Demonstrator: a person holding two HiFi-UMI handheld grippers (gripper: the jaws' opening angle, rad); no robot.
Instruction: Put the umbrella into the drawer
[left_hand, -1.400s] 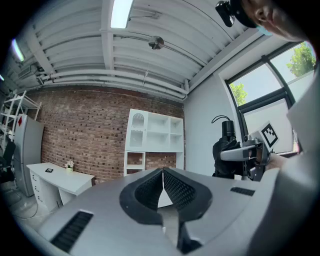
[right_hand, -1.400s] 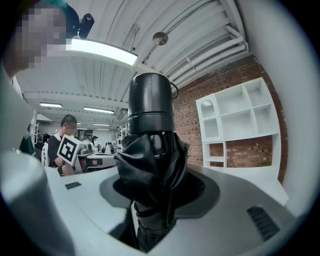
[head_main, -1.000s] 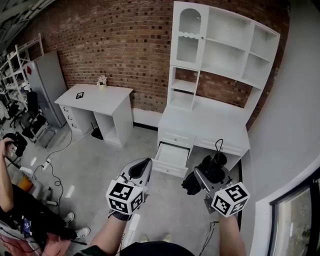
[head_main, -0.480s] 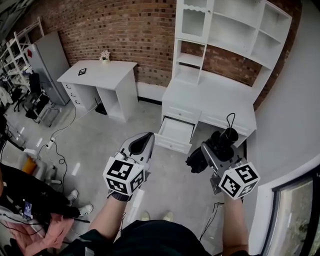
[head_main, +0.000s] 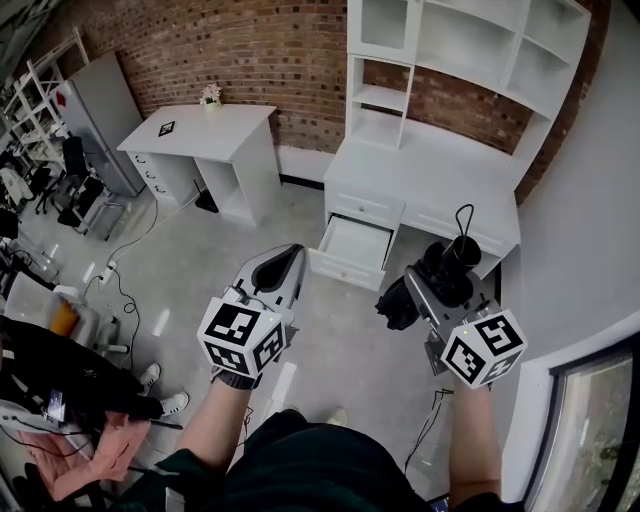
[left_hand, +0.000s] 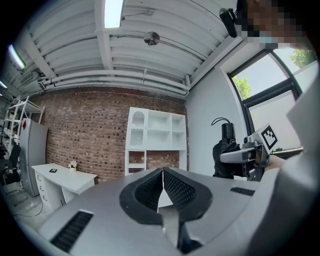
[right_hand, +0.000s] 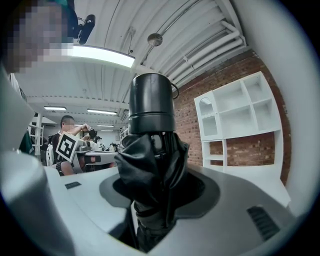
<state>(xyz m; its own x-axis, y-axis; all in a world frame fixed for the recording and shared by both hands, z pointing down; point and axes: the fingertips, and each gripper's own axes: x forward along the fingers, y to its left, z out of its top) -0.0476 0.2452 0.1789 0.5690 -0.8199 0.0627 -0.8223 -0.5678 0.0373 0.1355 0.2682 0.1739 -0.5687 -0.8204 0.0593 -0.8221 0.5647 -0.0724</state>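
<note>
I'm clamping the folded black umbrella (head_main: 452, 265) in my right gripper (head_main: 425, 300), right of frame centre. My left gripper (head_main: 281, 268) is sitting closed and empty, lower centre. The drawer (head_main: 350, 245) is standing open at centre, apart from both.

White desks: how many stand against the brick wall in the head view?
2: a plain white desk left, and a shelved white desk right, its drawer open.

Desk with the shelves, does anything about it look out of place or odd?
Only one drawer stands pulled out under the desk; the drawers beside it are shut. Nothing looks spilled or damaged.
</note>
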